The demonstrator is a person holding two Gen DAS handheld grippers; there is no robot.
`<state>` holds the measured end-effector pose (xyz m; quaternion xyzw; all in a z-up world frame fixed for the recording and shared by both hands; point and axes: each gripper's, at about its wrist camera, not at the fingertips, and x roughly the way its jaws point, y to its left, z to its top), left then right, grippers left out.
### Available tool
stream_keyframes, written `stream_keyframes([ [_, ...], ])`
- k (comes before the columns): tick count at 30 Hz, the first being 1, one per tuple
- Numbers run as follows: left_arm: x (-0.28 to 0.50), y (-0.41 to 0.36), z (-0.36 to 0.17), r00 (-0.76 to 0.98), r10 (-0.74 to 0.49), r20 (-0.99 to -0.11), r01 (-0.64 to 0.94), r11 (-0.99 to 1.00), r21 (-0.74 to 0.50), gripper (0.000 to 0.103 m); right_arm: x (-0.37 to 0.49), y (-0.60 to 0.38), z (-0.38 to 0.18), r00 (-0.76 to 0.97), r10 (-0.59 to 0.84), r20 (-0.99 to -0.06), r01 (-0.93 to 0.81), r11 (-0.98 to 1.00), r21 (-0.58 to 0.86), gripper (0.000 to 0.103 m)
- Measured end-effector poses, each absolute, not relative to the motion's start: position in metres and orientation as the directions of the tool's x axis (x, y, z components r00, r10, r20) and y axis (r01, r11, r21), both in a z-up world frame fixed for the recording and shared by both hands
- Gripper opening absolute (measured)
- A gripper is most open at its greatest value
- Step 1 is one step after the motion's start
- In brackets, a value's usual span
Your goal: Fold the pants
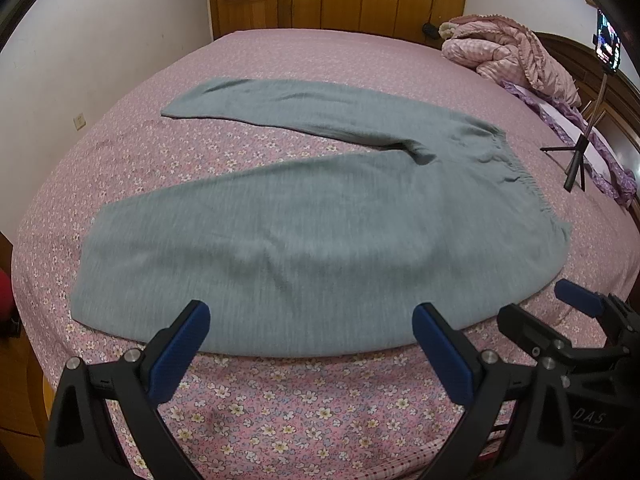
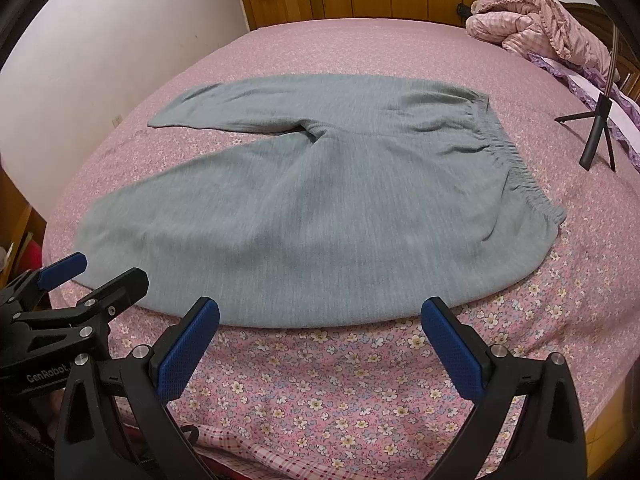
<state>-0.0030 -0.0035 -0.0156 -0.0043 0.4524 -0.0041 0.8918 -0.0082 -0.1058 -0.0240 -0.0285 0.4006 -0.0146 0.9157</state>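
I hold both grippers, left gripper (image 1: 311,322) and right gripper (image 2: 320,316), released and empty, just short of the grey knitted pants (image 1: 304,240) lying flat along the bed's (image 1: 280,400) near edge, waistband right, legs left.

Each black gripper (image 1: 311,322) (image 2: 320,316) has textured blue pads (image 1: 180,350), silver screws, and seemingly "GenRobot" lettering.

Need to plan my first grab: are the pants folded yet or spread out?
Spread out, unfolded: the pants lie flat on the bed, both legs splayed apart.
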Motion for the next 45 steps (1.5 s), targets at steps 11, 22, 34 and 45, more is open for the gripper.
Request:
stream_keyframes([
  [11,0.002,0.002,-0.014,0.578,-0.016,-0.816,0.002,1.0,-0.018,0.103,-0.007,-0.105,-0.025,0.675,-0.053,-0.736,0.005,0.998,-0.067,0.103],
  [22,0.002,0.002,-0.015,0.578,-0.015,-0.816,0.002,1.0,-0.017,0.103,-0.006,-0.104,-0.026,0.671,-0.055,-0.739,0.004,0.998,-0.071,0.103],
  [34,0.005,0.0,-0.015,0.568,-0.018,-0.823,0.014,1.0,-0.012,0.103,-0.006,-0.107,-0.026,0.662,-0.053,-0.748,0.014,0.998,-0.059,0.103],
  [45,0.007,0.004,-0.017,0.554,-0.033,-0.832,0.013,0.999,-0.031,0.103,-0.007,-0.093,-0.029,0.637,0.043,-0.769,-0.106,0.994,-0.033,0.103],
])
